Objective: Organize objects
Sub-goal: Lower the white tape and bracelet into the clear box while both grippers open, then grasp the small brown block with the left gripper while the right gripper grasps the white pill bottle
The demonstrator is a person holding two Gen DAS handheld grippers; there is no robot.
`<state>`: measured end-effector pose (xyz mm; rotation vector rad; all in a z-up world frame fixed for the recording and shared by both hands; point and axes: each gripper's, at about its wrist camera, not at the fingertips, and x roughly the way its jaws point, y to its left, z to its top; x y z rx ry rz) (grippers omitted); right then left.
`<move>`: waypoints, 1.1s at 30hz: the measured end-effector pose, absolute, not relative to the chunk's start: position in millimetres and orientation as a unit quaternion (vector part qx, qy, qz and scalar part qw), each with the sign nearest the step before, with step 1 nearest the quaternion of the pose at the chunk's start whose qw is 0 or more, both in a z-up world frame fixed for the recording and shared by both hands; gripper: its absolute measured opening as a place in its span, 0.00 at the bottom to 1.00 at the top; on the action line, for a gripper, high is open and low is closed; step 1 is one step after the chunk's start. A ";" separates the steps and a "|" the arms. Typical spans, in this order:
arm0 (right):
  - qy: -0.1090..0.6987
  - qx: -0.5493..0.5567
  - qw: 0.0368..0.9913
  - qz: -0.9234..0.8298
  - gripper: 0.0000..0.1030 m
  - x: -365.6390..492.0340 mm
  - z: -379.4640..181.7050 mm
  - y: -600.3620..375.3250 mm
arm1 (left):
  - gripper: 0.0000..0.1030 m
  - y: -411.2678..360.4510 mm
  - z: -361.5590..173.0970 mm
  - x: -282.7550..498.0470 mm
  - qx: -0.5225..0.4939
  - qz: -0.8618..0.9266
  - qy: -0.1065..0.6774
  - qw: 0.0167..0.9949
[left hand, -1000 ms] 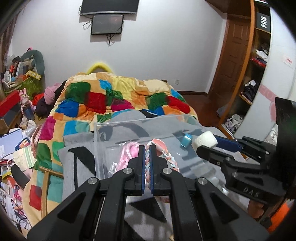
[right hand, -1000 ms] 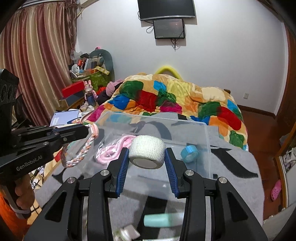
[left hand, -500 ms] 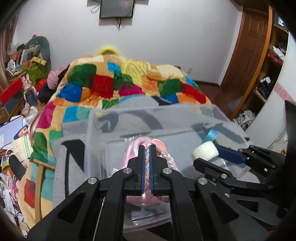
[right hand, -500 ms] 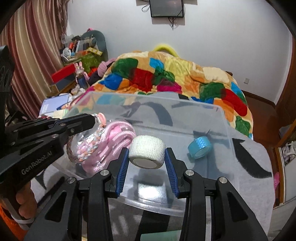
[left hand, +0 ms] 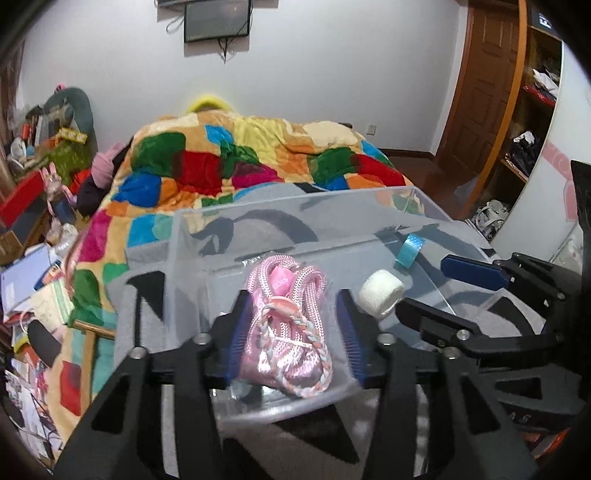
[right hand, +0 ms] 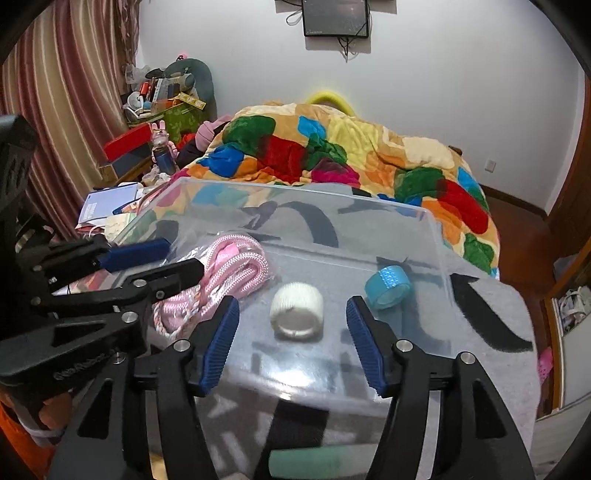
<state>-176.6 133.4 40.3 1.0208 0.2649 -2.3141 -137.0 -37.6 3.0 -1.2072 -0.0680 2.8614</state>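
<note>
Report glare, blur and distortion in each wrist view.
Left wrist view: strong fisheye bending, dark corners, near rim of the clear bin smeared by motion. Right wrist view: soft glare on the bin's near wall; white tape roll slightly blurred.

Bedroom w/ white walls (right hand: 461, 74), a wall-mounted TV (right hand: 335, 16), and a bed under a bright patchwork quilt (left hand: 236, 162). Striped curtains (right hand: 62, 107) on the left, cluttered side table (right hand: 129, 158) below; wooden door (left hand: 480, 85) and open shelves (left hand: 532, 110) on the right.
</note>
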 end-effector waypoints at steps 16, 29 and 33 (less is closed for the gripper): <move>0.087 0.338 0.308 -0.885 0.66 -117.2 67.8 186.0 | 0.78 -32.0 14.0 -63.3 -0.371 0.928 0.007 0.024; 0.074 0.374 0.334 -0.862 0.66 -78.0 34.0 195.0 | 0.78 -3.7 -34.9 -24.5 -0.420 0.904 0.013 0.081; 0.086 0.382 0.351 -0.851 0.66 -69.8 24.7 192.0 | 0.78 5.0 -46.6 -22.3 -0.433 0.895 0.017 0.102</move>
